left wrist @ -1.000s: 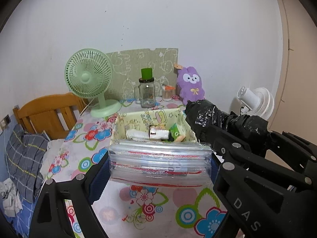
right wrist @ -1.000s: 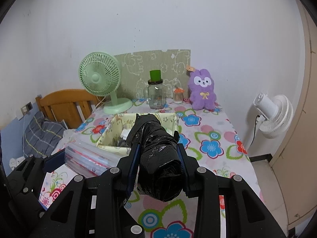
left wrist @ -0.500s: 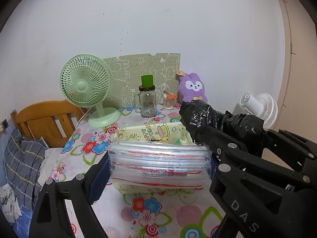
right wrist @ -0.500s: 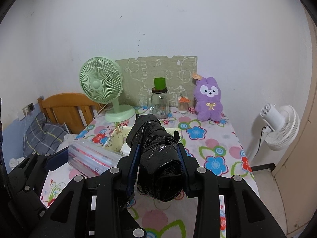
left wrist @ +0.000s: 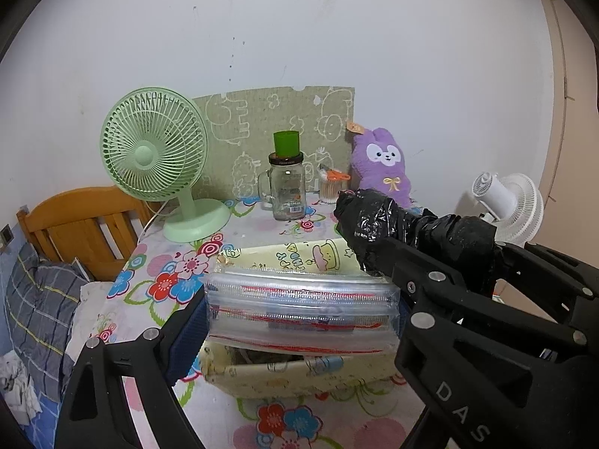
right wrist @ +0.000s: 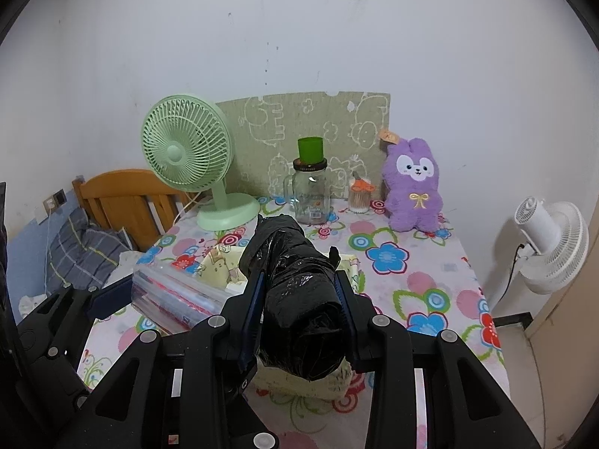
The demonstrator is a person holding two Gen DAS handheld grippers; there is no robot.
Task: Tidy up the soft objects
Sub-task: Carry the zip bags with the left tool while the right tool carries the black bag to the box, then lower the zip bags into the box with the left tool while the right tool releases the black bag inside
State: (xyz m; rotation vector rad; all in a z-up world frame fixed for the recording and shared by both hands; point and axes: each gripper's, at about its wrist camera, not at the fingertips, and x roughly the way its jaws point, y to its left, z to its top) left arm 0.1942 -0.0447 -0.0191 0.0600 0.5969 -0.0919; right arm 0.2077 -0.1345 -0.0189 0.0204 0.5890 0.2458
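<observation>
Left gripper (left wrist: 299,310) clamps a stack of clear bags (left wrist: 301,305) over the yellow box (left wrist: 299,378), right gripper (right wrist: 299,299) beside it squeezing a black plastic roll (right wrist: 295,292).

Left tongs (left wrist: 299,310): matte black plastic linkage arms, silver pivot screws, blue finger pads. Right tongs (right wrist: 299,299): identical build, blue-edged pads, silver screws; "DAS" lettering embossed in grey on the arm.
</observation>
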